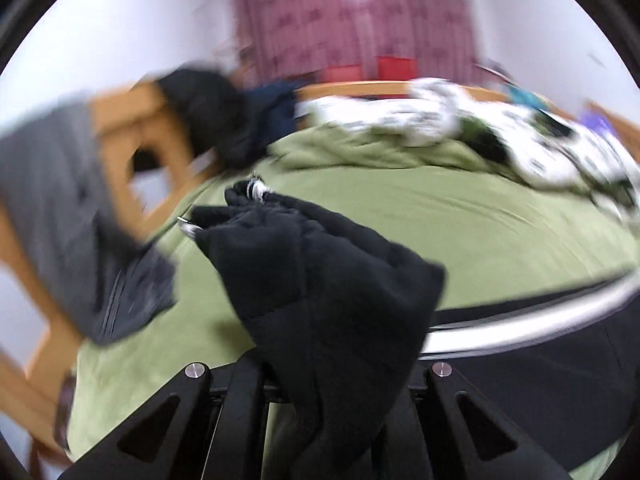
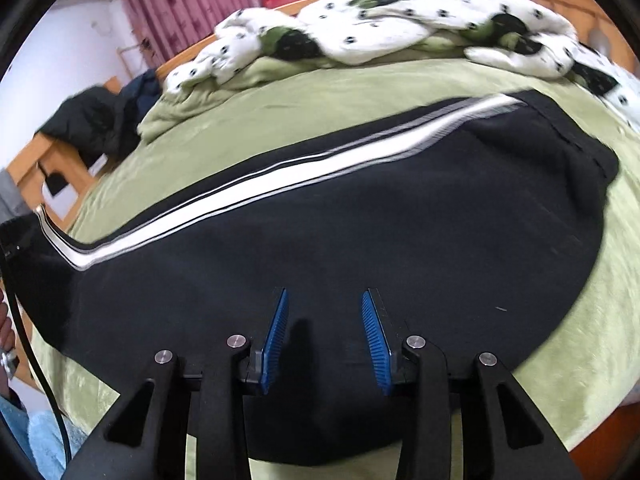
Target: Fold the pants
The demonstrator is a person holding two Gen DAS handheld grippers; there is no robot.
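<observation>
- Black fleece fills your left view: the pants bunch up between the arms of your left gripper and rise away from it in a thick fold.
- Your left gripper's fingers are buried under that cloth, so neither pad shows; its arms sit close in against the bundle, pinching the pants.
- The held end hangs above the green blanket, with a bit of white-striped hem at the far tip of the bundle.
- This left view is smeared by blur, so finer detail of the grip cannot be told.
- Your right gripper stands spread wide, its blue ribbed pads well apart with bare black cloth showing in the gap.
- It holds nothing; whether the pad tips touch the cloth or sit just over it cannot be told.
- In the right view the pants lie spread flat across the blanket, running from the left edge toward the far right.
- A white stripe edged in grey runs along the far side of the pants, kinking down at the left end.
- A spotted white quilt is heaped at the far edge of the bed, apart from the pants.
- A wooden chair stands left of the bed with dark clothes piled on it.
- A red curtain hangs on the far wall.
</observation>
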